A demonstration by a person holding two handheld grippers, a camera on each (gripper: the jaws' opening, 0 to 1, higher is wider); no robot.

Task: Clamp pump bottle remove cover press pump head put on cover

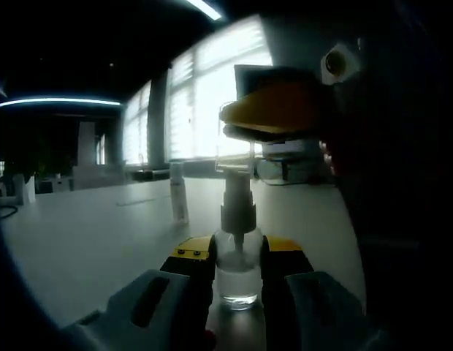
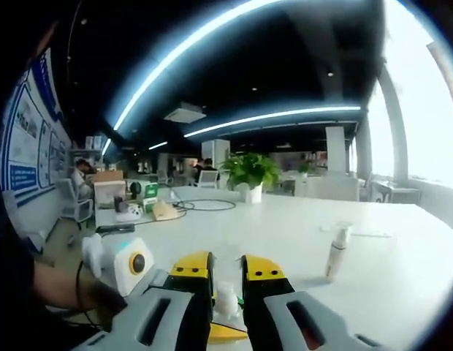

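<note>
While the left hand-held gripper (image 1: 237,274) stays out of the question as a mover, its job is plain: its two jaws are clamped on the clear pump bottle (image 1: 237,276), which stands upright between them on the white desk (image 1: 88,234), low in the left gripper view. Directly above the bottle, the right hand-held gripper (image 1: 274,117) comes in from the right with its yellow tips over the pump head (image 1: 236,191), at the transparent cover (image 1: 235,162).

From the right gripper view, the right hand-held gripper (image 2: 226,296) has its jaws drawn close around something small and whitish, most likely the pump top or its cover (image 2: 226,298); whether they truly grip it I cannot tell. Beyond and to the right of those jaws a second slim bottle (image 2: 337,252) stands well apart on the desk.

My judgement is that the cover step is in hand. A pull off-axis could tip the bottle in the left jaws, since they hold only its lower body. A weak pinch on the slick cover could let it slip and roll away.
</note>
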